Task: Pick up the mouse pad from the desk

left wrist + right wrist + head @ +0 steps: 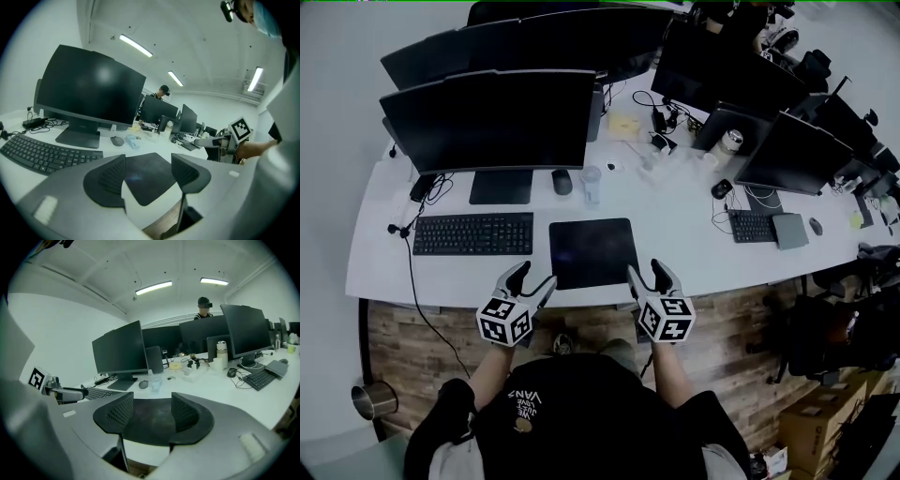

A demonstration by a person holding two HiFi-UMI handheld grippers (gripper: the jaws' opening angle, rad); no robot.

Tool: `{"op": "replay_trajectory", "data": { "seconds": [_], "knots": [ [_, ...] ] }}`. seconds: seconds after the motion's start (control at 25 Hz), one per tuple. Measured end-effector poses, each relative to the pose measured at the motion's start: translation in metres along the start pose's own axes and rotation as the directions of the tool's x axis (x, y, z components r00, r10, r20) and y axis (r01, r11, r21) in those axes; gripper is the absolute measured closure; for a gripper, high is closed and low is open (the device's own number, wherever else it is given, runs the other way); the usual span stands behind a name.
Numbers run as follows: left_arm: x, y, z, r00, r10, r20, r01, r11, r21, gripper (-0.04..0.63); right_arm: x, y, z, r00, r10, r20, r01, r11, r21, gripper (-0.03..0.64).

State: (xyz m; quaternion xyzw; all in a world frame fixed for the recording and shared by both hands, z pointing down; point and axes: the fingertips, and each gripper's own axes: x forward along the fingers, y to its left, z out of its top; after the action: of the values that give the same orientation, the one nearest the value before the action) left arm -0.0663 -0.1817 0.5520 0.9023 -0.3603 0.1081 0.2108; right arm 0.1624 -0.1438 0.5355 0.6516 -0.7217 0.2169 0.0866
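Observation:
A black rectangular mouse pad (592, 252) lies flat on the white desk (675, 225), near its front edge. My left gripper (532, 278) hovers open just off the pad's front left corner. My right gripper (646, 274) hovers open at the front right corner. Neither touches the pad. Seen through the left gripper (148, 173), the mouse pad (144, 177) sits between and beyond the jaws. Through the right gripper (151, 412), the mouse pad (152, 420) fills the gap between the jaws.
A black keyboard (473, 233) lies left of the pad, below a large monitor (487, 120). A mouse (562, 182) and a small clear bottle (592, 185) stand behind the pad. More monitors, a second keyboard (754, 226) and cables crowd the right side.

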Motion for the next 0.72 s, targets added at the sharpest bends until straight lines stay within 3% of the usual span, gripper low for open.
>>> {"op": "replay_trajectory", "data": {
  "seconds": [0.16, 0.36, 0.72],
  "knots": [
    [0.008, 0.007, -0.01, 0.999, 0.036, -0.012, -0.037, 0.999, -0.038, 0.314, 0.026, -0.011, -0.002, 0.998, 0.03, -0.046, -0.032, 0.999, -0.031, 0.374],
    [0.012, 0.019, -0.015, 0.988, 0.155, -0.009, -0.155, 0.985, -0.079, 0.314, 0.064, -0.027, -0.002, 0.988, 0.109, -0.108, -0.118, 0.99, -0.08, 0.374],
    [0.016, 0.017, -0.048, 0.937, 0.348, -0.031, -0.348, 0.922, -0.17, 0.314, 0.136, -0.062, -0.019, 0.944, 0.203, -0.26, -0.249, 0.956, -0.158, 0.374]
  ]
}}
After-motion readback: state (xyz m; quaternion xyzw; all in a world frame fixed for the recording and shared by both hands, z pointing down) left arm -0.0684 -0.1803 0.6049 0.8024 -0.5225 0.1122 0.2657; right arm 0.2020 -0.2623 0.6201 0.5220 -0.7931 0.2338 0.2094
